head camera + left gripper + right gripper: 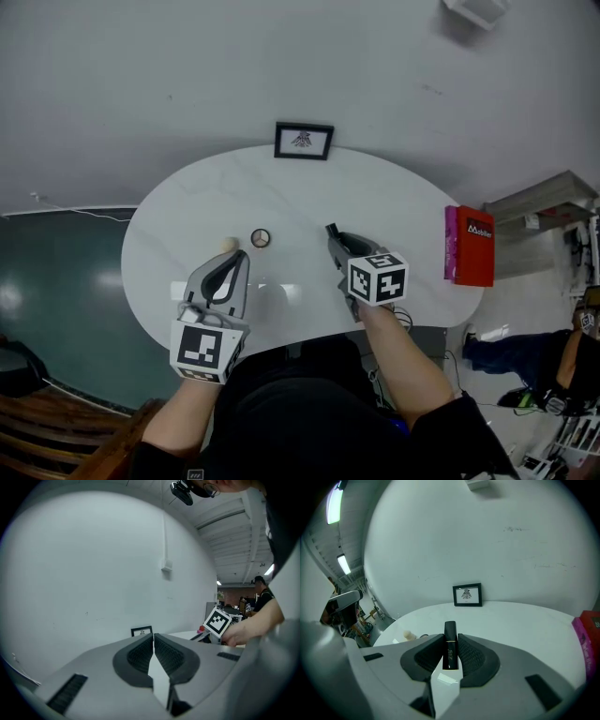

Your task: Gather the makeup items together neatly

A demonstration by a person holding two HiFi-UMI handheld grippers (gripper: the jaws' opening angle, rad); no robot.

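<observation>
My right gripper [450,641] is shut on a slim black lipstick tube [450,649] with a gold band, which sticks out forward between the pads. In the head view that gripper [335,236] hovers over the middle of the white oval table [394,202]. A small round compact [261,238] and a small beige item [229,245] lie on the table just left of it. My left gripper [241,257] is shut and empty, near the table's front left, with its tips beside the beige item. In the left gripper view its jaws [153,641] meet with nothing between them.
A black-framed picture [303,141] stands at the table's far edge against the white wall. A red and pink box [469,246] lies at the table's right end. A dark teal floor lies to the left, and shelving and a person are at the far right.
</observation>
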